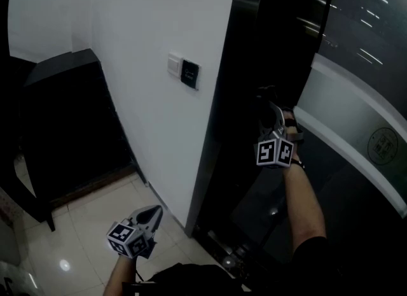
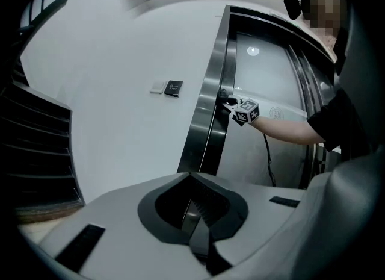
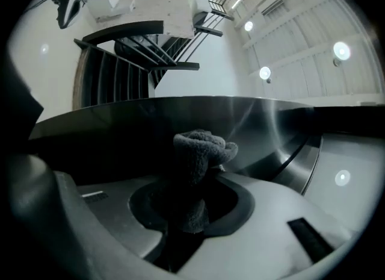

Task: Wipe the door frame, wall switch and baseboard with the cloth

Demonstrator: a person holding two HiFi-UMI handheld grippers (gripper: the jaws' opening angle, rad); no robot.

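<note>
My right gripper is raised against the black door frame, shut on a bunched grey cloth. The cloth presses on the frame's shiny metal face. On the white wall left of the frame sit a white wall switch and a dark panel. My left gripper hangs low over the floor, left of the frame, jaws shut with nothing in them. In the left gripper view the frame, the switch and the right gripper's marker cube all show.
A black slatted cabinet stands against the wall at the left, with a dark chair in front of it. Glossy pale floor tiles lie below. A dark glass door with a grey band fills the right side.
</note>
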